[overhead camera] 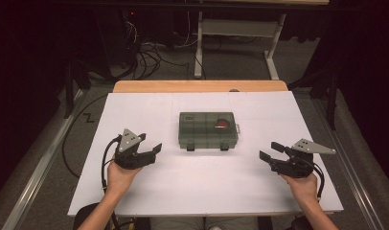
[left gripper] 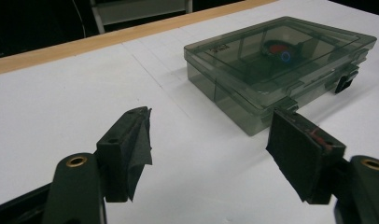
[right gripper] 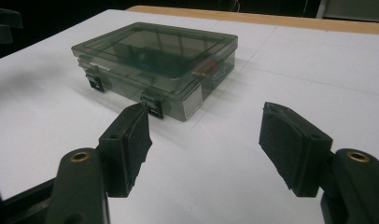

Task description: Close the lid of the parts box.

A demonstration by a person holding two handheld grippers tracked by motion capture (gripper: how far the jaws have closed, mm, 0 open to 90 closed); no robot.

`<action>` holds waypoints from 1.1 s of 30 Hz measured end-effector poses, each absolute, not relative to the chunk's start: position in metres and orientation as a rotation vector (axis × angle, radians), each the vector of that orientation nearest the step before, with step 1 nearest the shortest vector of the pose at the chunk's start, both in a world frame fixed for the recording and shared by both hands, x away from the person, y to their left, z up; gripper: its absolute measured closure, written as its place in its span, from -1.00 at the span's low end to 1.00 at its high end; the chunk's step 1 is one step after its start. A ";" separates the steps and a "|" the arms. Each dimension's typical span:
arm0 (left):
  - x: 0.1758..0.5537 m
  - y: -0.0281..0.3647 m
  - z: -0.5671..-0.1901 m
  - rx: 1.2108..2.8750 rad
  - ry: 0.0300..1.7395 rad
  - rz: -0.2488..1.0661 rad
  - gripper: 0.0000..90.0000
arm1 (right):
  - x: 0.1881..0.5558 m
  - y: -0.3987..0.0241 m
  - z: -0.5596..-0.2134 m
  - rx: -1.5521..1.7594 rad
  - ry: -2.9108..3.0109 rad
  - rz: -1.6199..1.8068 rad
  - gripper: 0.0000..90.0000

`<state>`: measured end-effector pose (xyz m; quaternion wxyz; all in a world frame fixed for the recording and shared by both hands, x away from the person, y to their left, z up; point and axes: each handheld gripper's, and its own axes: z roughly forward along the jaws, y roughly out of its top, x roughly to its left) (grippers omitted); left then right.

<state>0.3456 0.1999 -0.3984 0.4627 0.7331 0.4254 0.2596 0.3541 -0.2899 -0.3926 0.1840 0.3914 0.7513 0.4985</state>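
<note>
Two claws — left, right — gaping, empty; one box.

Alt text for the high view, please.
A closed smoky-clear plastic case with a red item inside sits mid-table; the left gripper and right gripper, both open, flank it without touching.

One closed box, one red thing inside — two grippers, one white table.
</note>
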 end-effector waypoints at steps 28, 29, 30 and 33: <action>0.341 0.201 -0.411 1.797 1.059 0.635 -0.33 | 0.346 -0.296 -0.406 1.101 2.108 1.388 -0.22; 0.341 0.202 -0.411 1.793 1.065 0.638 -0.33 | 0.346 -0.296 -0.406 1.100 2.109 1.387 -0.22; 0.341 0.202 -0.412 1.793 1.066 0.636 -0.33 | 0.345 -0.297 -0.407 1.100 2.107 1.385 -0.22; 0.340 0.202 -0.414 1.788 1.075 0.624 -0.33 | 0.345 -0.298 -0.408 1.100 2.100 1.384 -0.21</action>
